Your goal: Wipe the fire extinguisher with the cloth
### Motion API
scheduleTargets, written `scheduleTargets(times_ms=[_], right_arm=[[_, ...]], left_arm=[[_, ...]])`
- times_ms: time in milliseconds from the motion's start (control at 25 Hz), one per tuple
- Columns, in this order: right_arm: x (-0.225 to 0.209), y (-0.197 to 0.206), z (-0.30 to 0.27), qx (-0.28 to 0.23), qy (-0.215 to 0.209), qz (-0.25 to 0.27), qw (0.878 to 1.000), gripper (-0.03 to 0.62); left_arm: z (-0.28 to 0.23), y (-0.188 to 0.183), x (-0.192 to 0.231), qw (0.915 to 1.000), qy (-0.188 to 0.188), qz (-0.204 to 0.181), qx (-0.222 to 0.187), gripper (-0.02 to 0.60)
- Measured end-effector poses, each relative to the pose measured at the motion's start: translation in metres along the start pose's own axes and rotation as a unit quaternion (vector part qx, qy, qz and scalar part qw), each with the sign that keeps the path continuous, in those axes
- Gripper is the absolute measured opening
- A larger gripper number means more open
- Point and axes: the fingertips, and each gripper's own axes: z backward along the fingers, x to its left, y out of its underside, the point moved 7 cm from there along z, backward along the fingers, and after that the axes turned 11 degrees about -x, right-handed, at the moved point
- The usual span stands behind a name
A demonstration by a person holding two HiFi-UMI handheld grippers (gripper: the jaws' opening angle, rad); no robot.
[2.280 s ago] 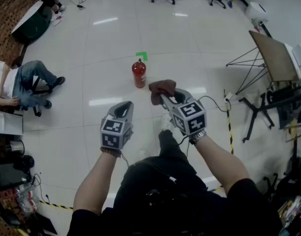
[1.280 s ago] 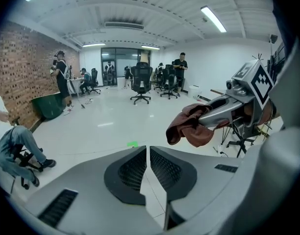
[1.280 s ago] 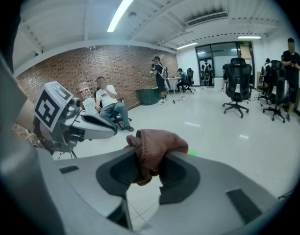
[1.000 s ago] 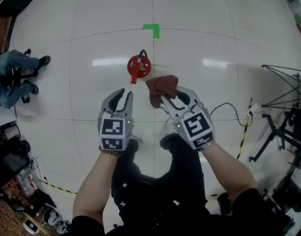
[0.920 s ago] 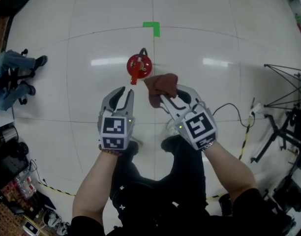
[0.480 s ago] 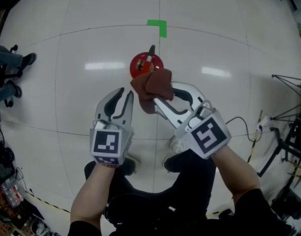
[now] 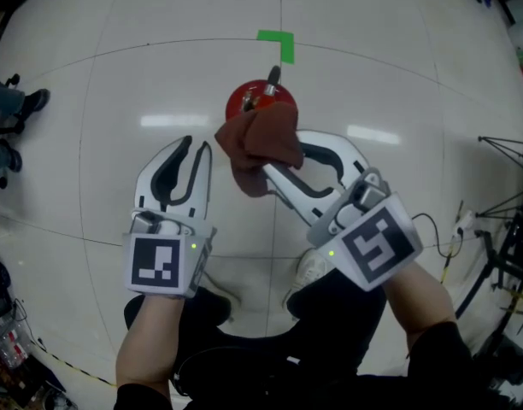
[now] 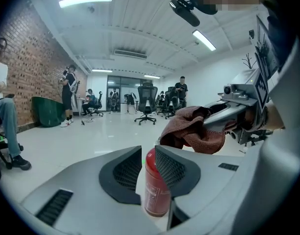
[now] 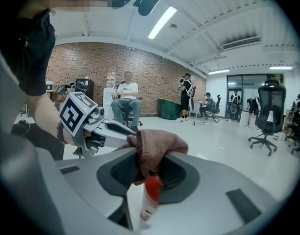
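Fire extinguisher: red, upright. My right gripper: clamped on brown cloth, just beside extinguisher. My left gripper: jaws slightly parted, empty, left of extinguisher.

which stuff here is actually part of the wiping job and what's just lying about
Part of the job:
- fire extinguisher, standing on the floor
- cloth, clamped in the right gripper
- left gripper, open and empty

Just lying about:
- green tape mark on the floor
- office chair in the background
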Motion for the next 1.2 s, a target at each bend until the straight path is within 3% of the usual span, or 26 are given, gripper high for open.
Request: scheduleTargets(times_ms=[480, 960, 1200], right_arm=[[-0.017, 0.005, -0.016, -0.025, 0.038, 0.013, 0.999, 0.112], [-0.048, 0.012, -0.022, -0.039, 0.05, 0.005, 0.998, 0.11], [-0.065, 0.02, -0.027, -0.04, 0.054, -0.006, 0.998, 0.11]], left_arm=[[-0.007, 0.006, 0.01, 0.9998, 0.004, -0.018, -0.006, 0.083], [-0.011, -0.023, -0.027, 0.9956, 0.079, -0.022, -0.044, 0.083], [-0.011, -0.028, -0.041, 0.9937, 0.097, -0.038, -0.04, 0.083]])
